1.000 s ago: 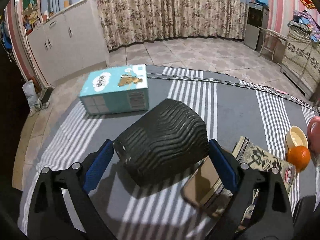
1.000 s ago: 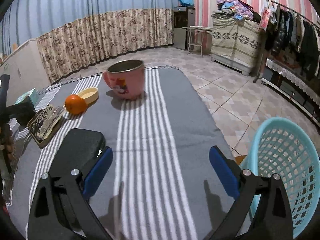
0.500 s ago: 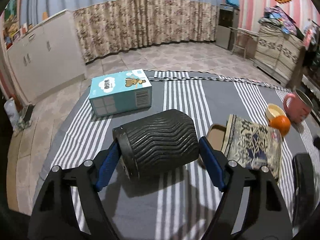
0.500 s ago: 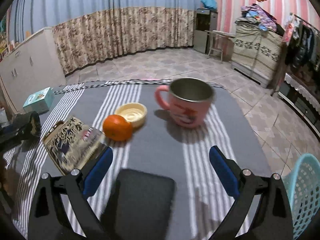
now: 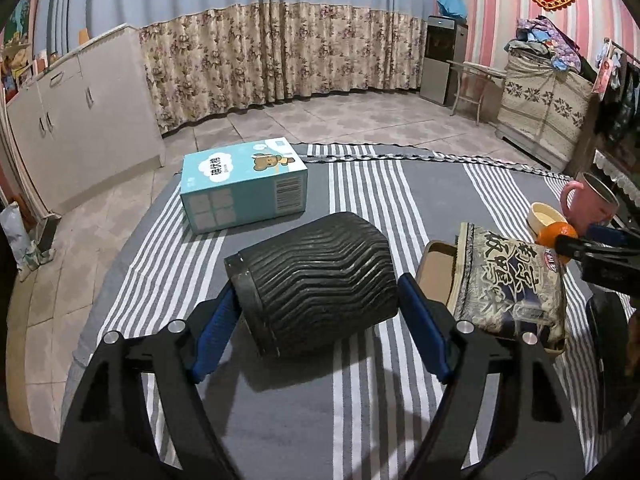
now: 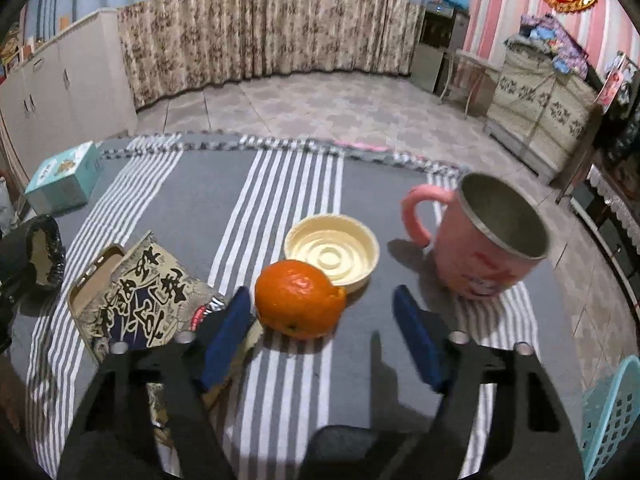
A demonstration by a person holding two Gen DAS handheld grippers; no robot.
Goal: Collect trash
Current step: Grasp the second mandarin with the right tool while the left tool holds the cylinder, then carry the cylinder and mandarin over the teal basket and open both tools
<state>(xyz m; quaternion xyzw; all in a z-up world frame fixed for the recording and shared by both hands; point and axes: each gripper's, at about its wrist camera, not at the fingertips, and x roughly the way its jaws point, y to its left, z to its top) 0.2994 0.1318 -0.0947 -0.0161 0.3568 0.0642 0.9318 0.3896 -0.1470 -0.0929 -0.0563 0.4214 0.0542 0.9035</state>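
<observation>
Compared with a second ago, the left gripper point(image 5: 318, 312) now has its blue pads pressed against both ends of the black ribbed cup point(image 5: 316, 280), which lies on its side on the striped cloth point(image 5: 304, 420); back then the pads stood wider, clear of the cup. The right gripper point(image 6: 324, 328) has swung away from the turquoise basket point(image 6: 612, 412), which then filled the right of its view and now shows only at the lower right edge. Its fingers are spread apart and hold nothing, with the orange point(image 6: 298, 298) near the left pad, not clearly touching it.

The cream bowl point(image 6: 332, 250) sits just behind the orange, touching it, and nothing lies in it. The pink mug point(image 6: 484, 240) stands to the right of the bowl; its metal inside looks bare. The patterned packet point(image 6: 136, 296) lies across a flat open tin point(image 5: 436, 270), covering most of it. The teal tissue box point(image 5: 244, 190) rests closed at the cloth's far left. In the right wrist view, what shows of the basket's mesh holds no item
</observation>
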